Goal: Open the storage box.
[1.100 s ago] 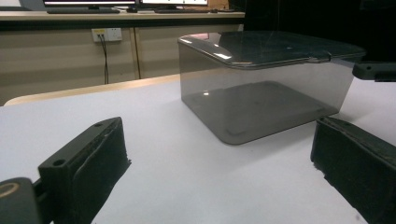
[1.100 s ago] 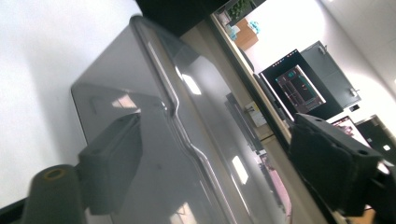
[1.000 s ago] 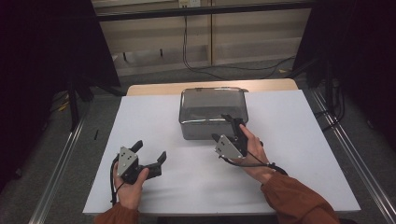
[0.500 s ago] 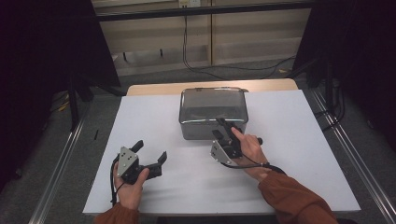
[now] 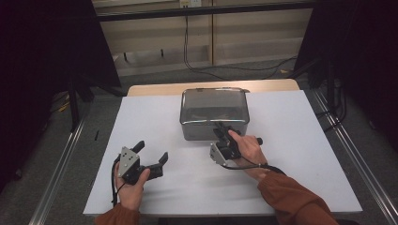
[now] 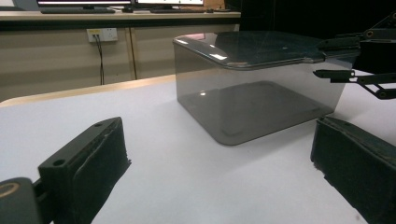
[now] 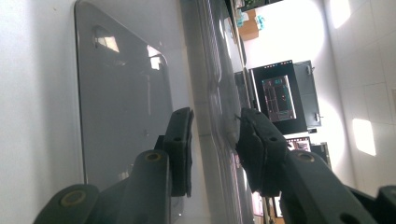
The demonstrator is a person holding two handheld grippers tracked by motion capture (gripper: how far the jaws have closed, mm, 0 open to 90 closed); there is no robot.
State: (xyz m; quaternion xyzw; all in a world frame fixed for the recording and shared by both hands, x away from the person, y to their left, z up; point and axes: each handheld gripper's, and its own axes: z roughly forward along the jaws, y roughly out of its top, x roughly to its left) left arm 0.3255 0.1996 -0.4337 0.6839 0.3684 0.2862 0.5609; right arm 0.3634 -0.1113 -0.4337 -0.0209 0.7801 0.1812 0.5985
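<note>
the right gripper [image 5: 220, 132] has its jaws half closed astride the lid rim [image 7: 212, 116] of the smoky plastic box [image 5: 213, 112] at the table's far middle, not yet clamped, so the lid is still on. the left gripper [image 5: 151, 153] waits wide open and empty near the front left corner; nothing else on the white table [image 5: 300, 136] blocks the lift.

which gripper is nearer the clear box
Right. The right gripper is at the clear box near edge, fingers astride its lid rim; the left gripper sits apart.

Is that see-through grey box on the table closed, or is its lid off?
Closed. The lid lies flat across the top of the box, and the right claw straddles the lid's edge, jaws apart.
</note>
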